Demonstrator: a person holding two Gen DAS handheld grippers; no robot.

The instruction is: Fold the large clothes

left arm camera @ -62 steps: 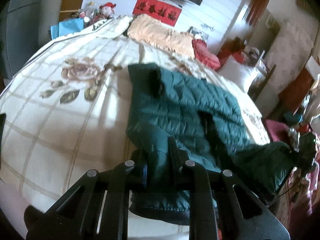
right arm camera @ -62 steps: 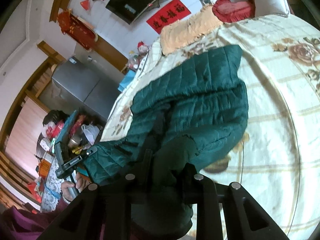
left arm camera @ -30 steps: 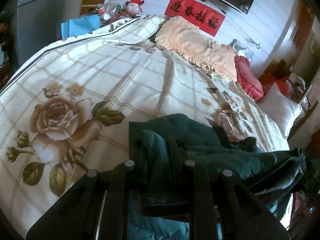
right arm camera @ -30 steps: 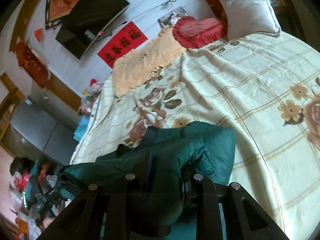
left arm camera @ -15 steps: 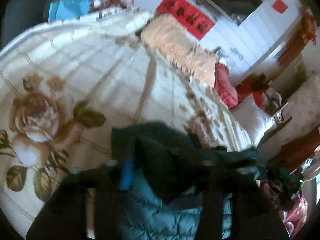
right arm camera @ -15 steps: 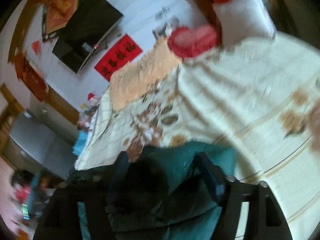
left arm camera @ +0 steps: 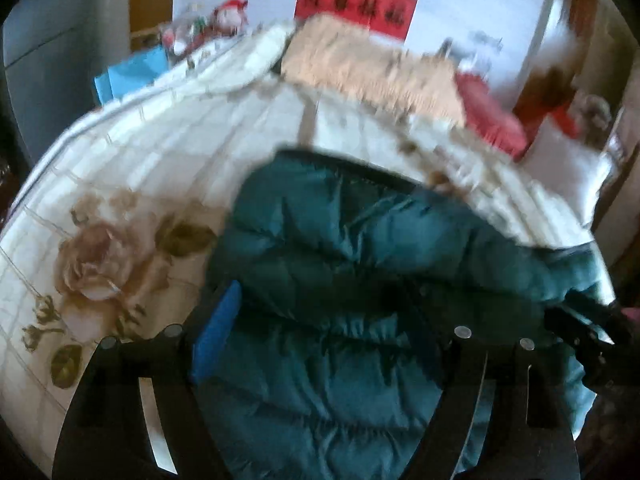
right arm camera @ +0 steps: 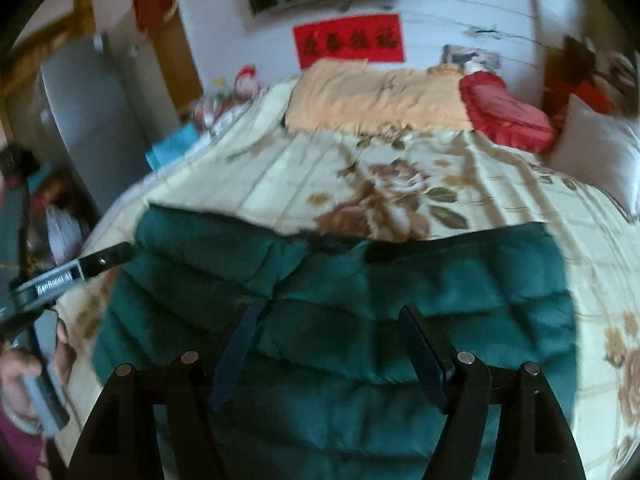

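A dark green quilted jacket point(left arm camera: 360, 248) lies folded on the floral bedspread point(left arm camera: 160, 152); it also shows in the right wrist view point(right arm camera: 360, 292). My left gripper point(left arm camera: 332, 312) is open just above the jacket's near part, its blue-padded left finger point(left arm camera: 216, 332) in view. My right gripper point(right arm camera: 332, 316) is open over the jacket's near edge, holding nothing. The left gripper's tip point(right arm camera: 104, 258) shows at the jacket's left edge in the right wrist view.
A peach blanket point(right arm camera: 380, 96), a red cushion point(right arm camera: 508, 116) and a white pillow point(right arm camera: 600, 160) lie at the head of the bed. A grey cabinet point(right arm camera: 92, 120) and clutter stand left of the bed. A red banner point(right arm camera: 348, 40) hangs on the wall.
Both grippers carried the jacket's near edge forward over itself, then opened and let go. The jacket now lies folded and flat on the bed.
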